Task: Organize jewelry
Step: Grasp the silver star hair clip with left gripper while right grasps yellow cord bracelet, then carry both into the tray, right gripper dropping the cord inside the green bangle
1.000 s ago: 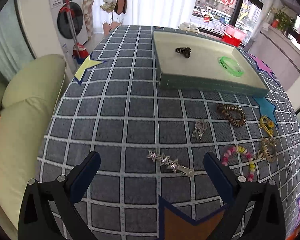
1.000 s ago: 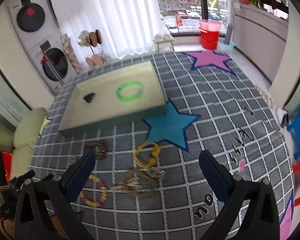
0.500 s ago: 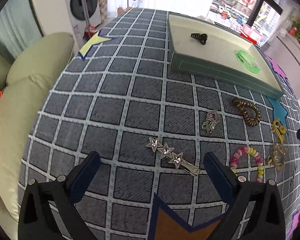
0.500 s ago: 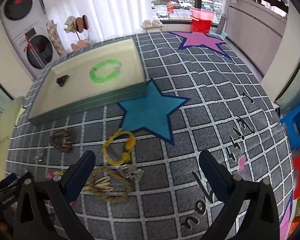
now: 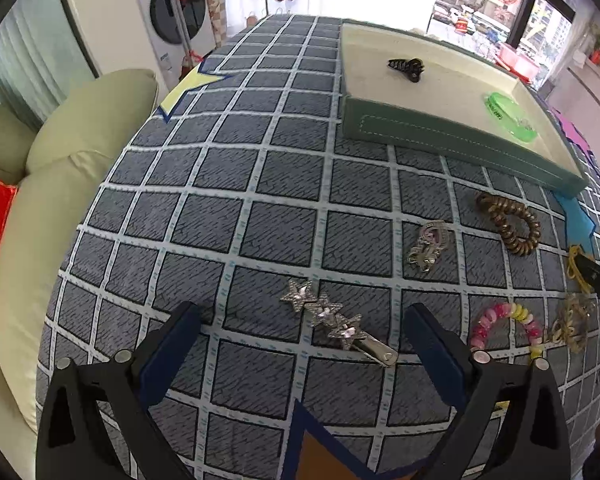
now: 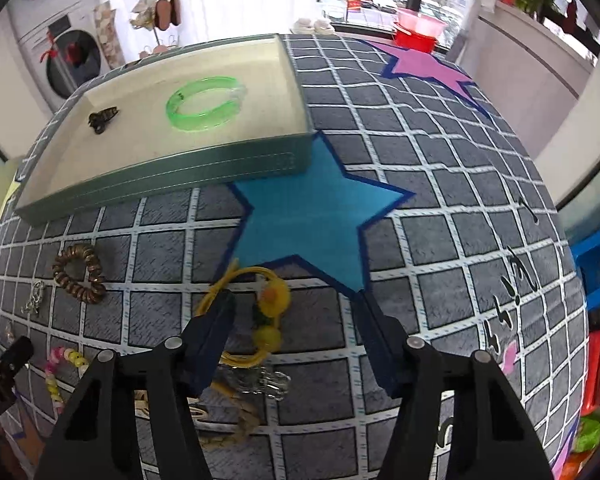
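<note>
- My right gripper tips steeply down at the grid-patterned cloth, its jaws partly spread around the yellow hair tie; the left finger covers part of the loop, and I cannot tell whether either pad touches it.
- My left gripper tilts down just as steeply, jaws wide apart, with the star hair clip lying on the cloth between the fingertips and nothing pinched.
- Against the view a second ago, the right jaws have just been closing, and the hair tie now sits between them (before, it lay well ahead of the tips).
- The right gripper has come down nearer the cloth: the blue star looms larger and reaches almost to the tips.
- The left gripper has eased lower too, and the star hair clip has slid closer to its fingers.
- The green tray stands beyond, holding the green bangle and a dark claw clip.
- Loose on the cloth: brown coil tie, silver clip, bead bracelet, gold braided piece.
</note>
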{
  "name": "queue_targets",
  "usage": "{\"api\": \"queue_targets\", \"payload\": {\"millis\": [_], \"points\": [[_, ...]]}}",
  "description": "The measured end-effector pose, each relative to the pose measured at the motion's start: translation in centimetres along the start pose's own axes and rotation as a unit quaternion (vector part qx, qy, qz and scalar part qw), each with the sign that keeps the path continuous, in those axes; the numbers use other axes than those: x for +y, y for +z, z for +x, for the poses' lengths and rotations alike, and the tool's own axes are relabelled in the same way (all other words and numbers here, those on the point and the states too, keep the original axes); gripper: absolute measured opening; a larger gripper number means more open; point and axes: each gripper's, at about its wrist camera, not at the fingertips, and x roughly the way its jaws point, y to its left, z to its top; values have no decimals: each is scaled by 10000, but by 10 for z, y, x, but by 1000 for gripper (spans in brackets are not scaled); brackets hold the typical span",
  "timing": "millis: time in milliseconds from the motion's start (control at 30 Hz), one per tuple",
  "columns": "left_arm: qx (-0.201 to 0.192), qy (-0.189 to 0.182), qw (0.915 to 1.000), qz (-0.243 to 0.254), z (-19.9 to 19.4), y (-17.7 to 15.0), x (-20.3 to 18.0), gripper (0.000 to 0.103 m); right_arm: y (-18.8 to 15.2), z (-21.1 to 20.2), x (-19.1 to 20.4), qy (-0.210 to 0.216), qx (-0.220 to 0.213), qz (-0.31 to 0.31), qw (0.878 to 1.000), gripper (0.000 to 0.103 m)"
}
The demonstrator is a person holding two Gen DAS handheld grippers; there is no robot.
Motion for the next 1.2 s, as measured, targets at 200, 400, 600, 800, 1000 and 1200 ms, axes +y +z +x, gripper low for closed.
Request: {"api": "queue_targets", "payload": {"millis": [200, 400, 600, 800, 1000, 1200], "points": [[-230, -199, 9988, 392, -10, -1, -15, 63, 0, -3, 7, 75, -16, -42, 10000, 29], [-397, -797, 9944, 573, -14, -1, -7, 51, -1, -10, 10, 51, -166, -12, 9998, 11], [-524, -1437, 9869, 515, -24, 0, 18, 51, -2, -36, 8, 301, -447, 43, 9985, 11], [-758, -1507, 9838, 610, -39, 5, 29, 51, 1, -59, 6, 640, -631, 157, 9958, 11], [-1009, -1541, 9791, 866, -59, 20, 25, 51, 11, -78, 6, 984, -749, 253, 9920, 11], [-1331, -1654, 9700, 1182, -81, 50, 13, 51, 36, -89, 9, 1106, -880, 235, 9897, 11]]}}
